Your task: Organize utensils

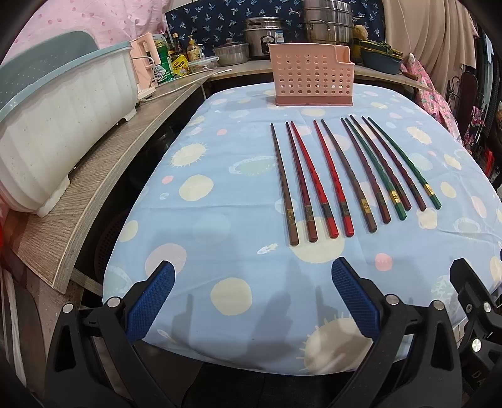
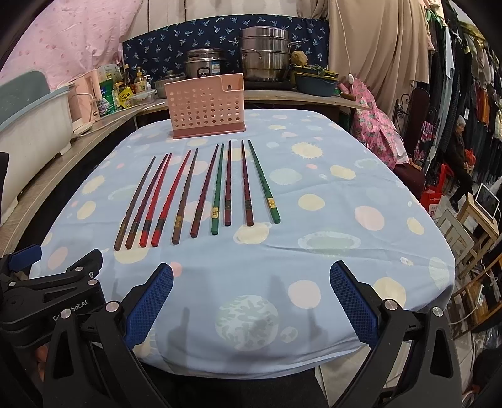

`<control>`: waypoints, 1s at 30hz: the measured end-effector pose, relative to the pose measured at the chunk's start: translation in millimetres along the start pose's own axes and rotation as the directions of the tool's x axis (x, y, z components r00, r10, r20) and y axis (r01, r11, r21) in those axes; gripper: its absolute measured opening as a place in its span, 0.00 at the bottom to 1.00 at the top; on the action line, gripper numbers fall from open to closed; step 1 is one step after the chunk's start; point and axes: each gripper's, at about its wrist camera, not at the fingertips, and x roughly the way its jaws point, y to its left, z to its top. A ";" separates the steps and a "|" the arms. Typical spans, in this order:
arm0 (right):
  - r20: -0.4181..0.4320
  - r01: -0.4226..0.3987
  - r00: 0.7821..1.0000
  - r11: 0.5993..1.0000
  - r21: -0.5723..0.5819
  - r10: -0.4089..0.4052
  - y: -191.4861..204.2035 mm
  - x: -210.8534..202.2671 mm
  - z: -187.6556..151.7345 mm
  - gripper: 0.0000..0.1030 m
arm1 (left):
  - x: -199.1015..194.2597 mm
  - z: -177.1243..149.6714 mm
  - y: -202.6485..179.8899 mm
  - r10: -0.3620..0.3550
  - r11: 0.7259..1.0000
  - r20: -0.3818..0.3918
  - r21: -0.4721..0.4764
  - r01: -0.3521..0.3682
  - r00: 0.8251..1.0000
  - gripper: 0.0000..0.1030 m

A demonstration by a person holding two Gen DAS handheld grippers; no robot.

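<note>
Several chopsticks [image 1: 345, 175] in brown, dark red, red and green lie side by side on the blue patterned tablecloth [image 1: 219, 219]; they also show in the right wrist view [image 2: 194, 194]. A pink perforated utensil holder [image 1: 312, 75] stands upright behind their tips, seen also from the right [image 2: 207, 106]. My left gripper [image 1: 252, 273] is open and empty over the table's near edge, short of the chopsticks. My right gripper [image 2: 251, 276] is open and empty, beside the left one [image 2: 47, 276].
A white and teal dish rack [image 1: 59, 125] sits on a wooden shelf [image 1: 103, 175] to the left. Pots [image 1: 326, 22], bottles and a kettle stand on the counter behind. Chairs and hanging clothes [image 2: 455, 94] are to the right.
</note>
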 end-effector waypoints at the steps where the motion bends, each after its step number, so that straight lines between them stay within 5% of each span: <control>1: 0.000 0.000 1.000 1.000 0.001 0.000 -0.3 0.0 0.0 0.93 | 0.1 -0.1 -0.1 0.001 1.000 0.000 0.000 -0.001 1.000 0.93; 30: -0.041 0.012 0.999 0.999 0.051 -0.010 -21.5 24.8 3.8 0.93 | 33.6 8.1 14.8 -0.049 0.996 -0.064 -0.071 0.044 0.997 0.93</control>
